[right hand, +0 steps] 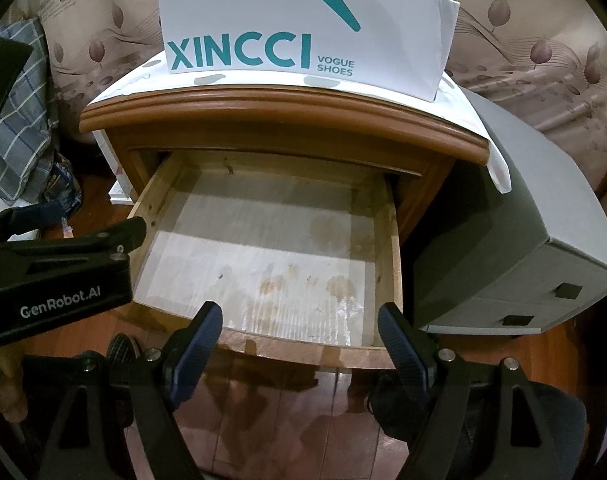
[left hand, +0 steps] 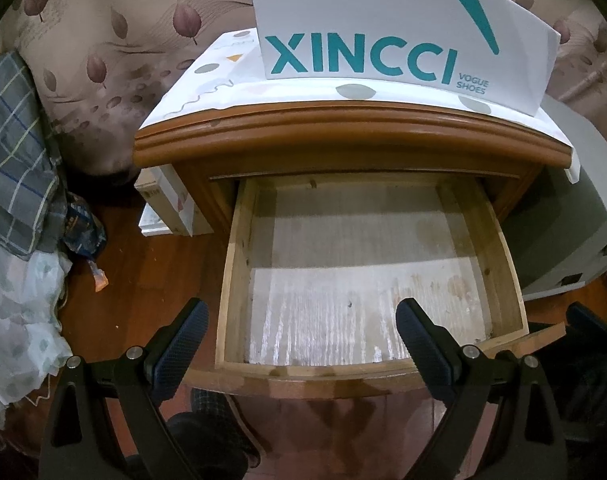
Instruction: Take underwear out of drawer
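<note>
Both tongs are held released and empty, above and just in front of the drawer's front edge. The left gripper (left hand: pixel 301 322) is seen with its two blue-padded fingers (left hand: pixel 179 344) spread wide, one outside the drawer's left wall and the other over the bare floor of the drawer (left hand: pixel 367 276). The right gripper (right hand: pixel 299 330) is likewise spread wide, its pads (right hand: pixel 401 344) straddling the front rail of the drawer (right hand: pixel 263 240), with nothing between the jaws. In the right wrist view the left gripper's black body is seen to the left, beside the drawer's left wall. The drawer is pulled well out of the wooden nightstand (left hand: pixel 343 136), and its whole visible floor is a pale, stained liner; no underwear is seen in it in either view, and none is seen in either gripper. The relation on which a coming move would turn therefore cannot be given: no direction from the tongs, no long axis and no nearer hand can be stated for a garment that is not in view. It is judged that the drawer is already emptied or that the garment lies out of view. On the nightstand a white XINCCI shoe bag (left hand: pixel 383 44) is stood on a patterned cloth; a grey cabinet (right hand: pixel 523 240) stands just beside the nightstand on the right.
</note>
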